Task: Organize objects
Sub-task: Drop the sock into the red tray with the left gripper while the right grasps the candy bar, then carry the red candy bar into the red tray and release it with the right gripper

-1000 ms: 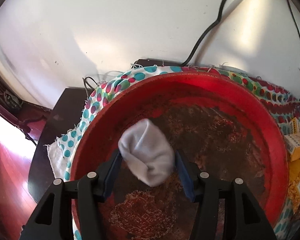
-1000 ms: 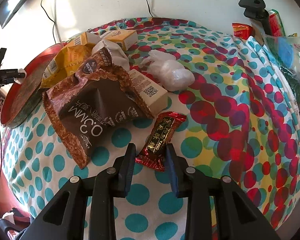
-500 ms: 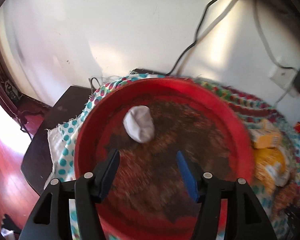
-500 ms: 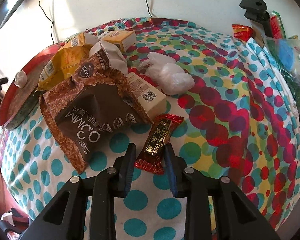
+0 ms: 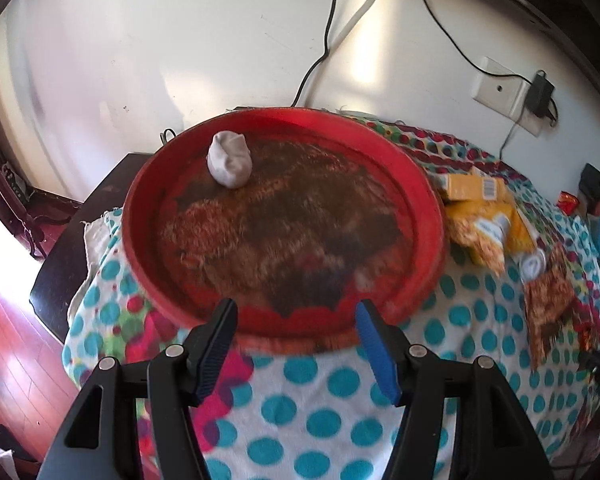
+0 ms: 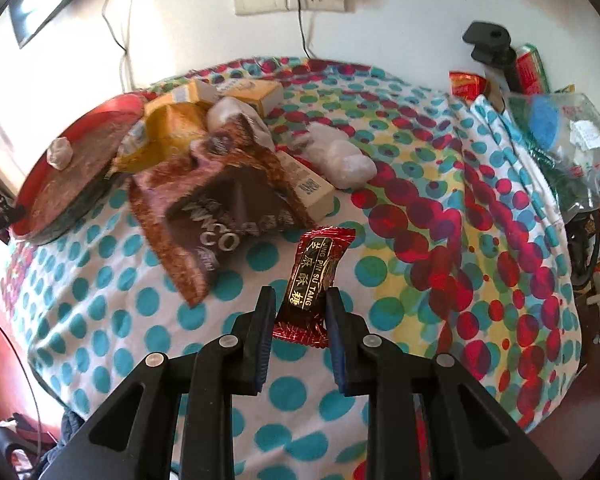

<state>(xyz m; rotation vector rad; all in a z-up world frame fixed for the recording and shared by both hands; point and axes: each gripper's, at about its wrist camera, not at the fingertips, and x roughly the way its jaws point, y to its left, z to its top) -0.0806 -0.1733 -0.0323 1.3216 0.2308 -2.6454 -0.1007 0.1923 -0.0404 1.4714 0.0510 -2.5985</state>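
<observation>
Red tray [image 5: 420, 184] at nine o'clock of the dotted cloth [image 6: 400, 184], white bundle [image 5: 230, 159] resting at its eleven-o'clock rim. Left gripper [image 5: 296, 340] apart, empty, hovering off the tray's six-o'clock edge. Right gripper [image 6: 299, 312] clamped on the red candy [image 6: 320, 272], lifted. Probably mid-carry; next: swing toward nine o'clock, release over the tray.

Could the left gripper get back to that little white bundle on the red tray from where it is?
Probably yes. The left gripper is open and empty at the near rim of the red tray, and the white bundle sits alone toward the far rim, with only bare tray surface between them.
</observation>
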